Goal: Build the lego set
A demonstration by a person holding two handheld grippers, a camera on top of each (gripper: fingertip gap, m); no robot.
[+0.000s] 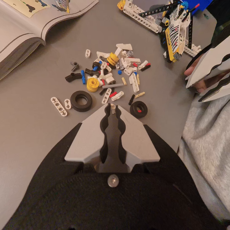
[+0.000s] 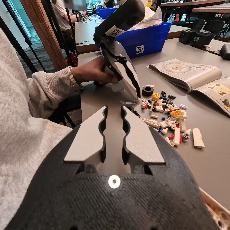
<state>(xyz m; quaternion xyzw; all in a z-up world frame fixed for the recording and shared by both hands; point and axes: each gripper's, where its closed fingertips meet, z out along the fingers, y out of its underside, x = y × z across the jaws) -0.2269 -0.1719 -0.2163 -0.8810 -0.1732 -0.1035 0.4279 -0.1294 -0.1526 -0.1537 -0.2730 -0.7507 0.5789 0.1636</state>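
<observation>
My left gripper [image 1: 113, 108] is shut on a small tan pin [image 1: 113, 109] pinched at its fingertips, just short of the pile of loose Lego pieces [image 1: 112, 72] on the grey table. The partly built yellow, white and black model [image 1: 173, 32] lies at the far right. My right gripper [image 2: 114, 108] is open and empty above the table's near edge, left of the pile [image 2: 166, 115]. It shows at the right edge of the left wrist view [image 1: 209, 77]. The left gripper shows in the right wrist view [image 2: 136, 98], tips down by the pile.
An open instruction booklet [image 1: 28, 31] lies at the far left, also seen in the right wrist view [image 2: 194, 79]. Two black tyres [image 1: 81, 100] [image 1: 138, 109] lie near the pile. A blue bin [image 2: 143, 39] stands at the back. A grey-sleeved arm [image 2: 37, 89] reaches across.
</observation>
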